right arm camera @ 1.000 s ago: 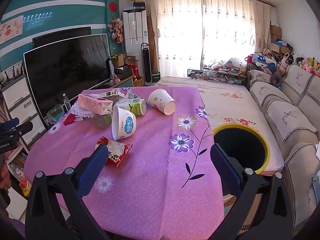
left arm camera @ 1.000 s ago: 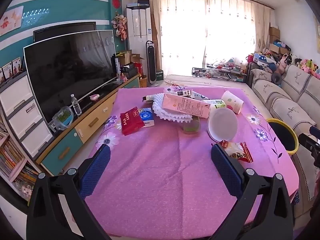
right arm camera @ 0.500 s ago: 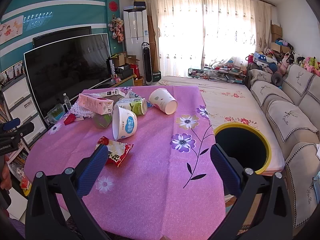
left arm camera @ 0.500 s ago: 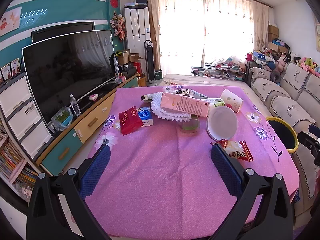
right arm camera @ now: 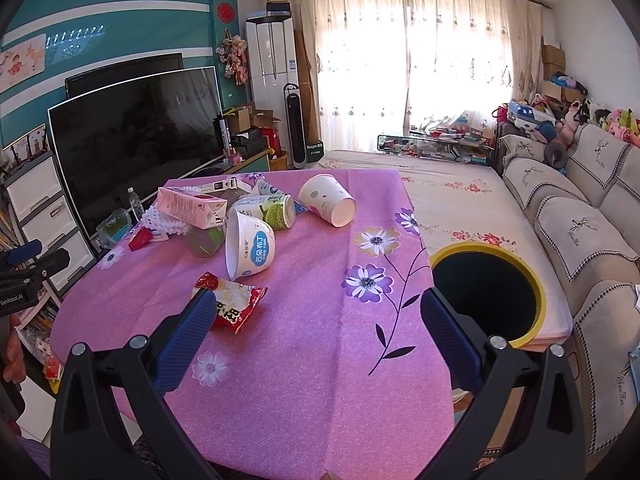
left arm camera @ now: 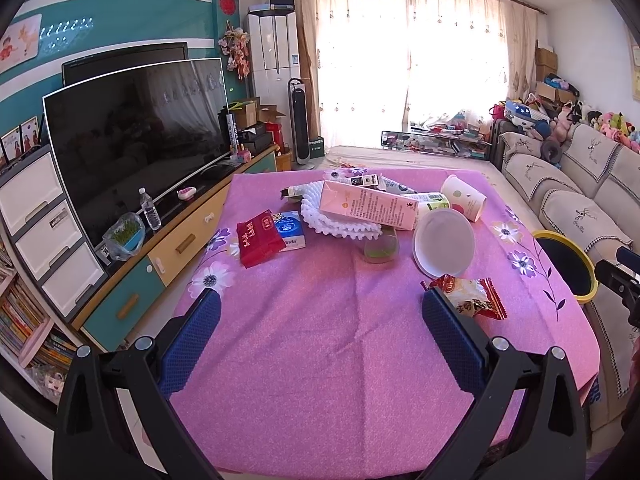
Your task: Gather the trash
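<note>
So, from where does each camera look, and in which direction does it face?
Left wrist: sits on the left gripper, faces across the pink table toward the window; its open blue fingers show.
Right wrist: sits on the right gripper, faces the table's right part and the yellow-rimmed bin; its open fingers show.
Both share the red snack wrapper and the white bowl.

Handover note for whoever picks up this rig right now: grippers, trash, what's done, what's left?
Left gripper: open, empty, above the pink table.
Right gripper: open, empty.
Trash on the table: snack wrapper, pudding cup, paper cup, pink carton, green can, red packet.
Bin beside the table's right edge.
Done: nothing visibly binned.
Left: everything.
</note>
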The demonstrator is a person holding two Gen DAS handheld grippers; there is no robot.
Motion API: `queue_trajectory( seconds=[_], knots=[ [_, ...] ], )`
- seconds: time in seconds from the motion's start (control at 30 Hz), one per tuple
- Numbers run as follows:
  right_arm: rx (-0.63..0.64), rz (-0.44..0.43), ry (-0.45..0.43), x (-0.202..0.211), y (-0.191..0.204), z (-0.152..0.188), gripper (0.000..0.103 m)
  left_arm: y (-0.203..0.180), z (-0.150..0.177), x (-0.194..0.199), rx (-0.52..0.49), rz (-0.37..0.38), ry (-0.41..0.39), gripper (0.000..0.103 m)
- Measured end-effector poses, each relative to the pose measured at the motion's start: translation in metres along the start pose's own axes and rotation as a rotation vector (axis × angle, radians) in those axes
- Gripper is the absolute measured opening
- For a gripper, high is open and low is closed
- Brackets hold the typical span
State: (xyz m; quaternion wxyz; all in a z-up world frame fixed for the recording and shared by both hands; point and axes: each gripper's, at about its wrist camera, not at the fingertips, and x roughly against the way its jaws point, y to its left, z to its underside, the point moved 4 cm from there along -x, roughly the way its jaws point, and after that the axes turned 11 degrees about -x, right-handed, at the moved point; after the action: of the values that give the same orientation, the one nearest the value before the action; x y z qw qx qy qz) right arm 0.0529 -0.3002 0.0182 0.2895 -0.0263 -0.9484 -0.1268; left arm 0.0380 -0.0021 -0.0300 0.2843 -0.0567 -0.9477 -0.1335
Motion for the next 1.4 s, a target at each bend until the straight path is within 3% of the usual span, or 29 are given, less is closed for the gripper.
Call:
queue_trajectory(
  seconds=[1.4],
  knots=[
    [-0.003,-0.005,0.017,-0.0084,-0.0015,0.0064,0.097,-0.0059,0.0002,-0.0029,-0.005,0.008,0.016,0.099]
  ],
)
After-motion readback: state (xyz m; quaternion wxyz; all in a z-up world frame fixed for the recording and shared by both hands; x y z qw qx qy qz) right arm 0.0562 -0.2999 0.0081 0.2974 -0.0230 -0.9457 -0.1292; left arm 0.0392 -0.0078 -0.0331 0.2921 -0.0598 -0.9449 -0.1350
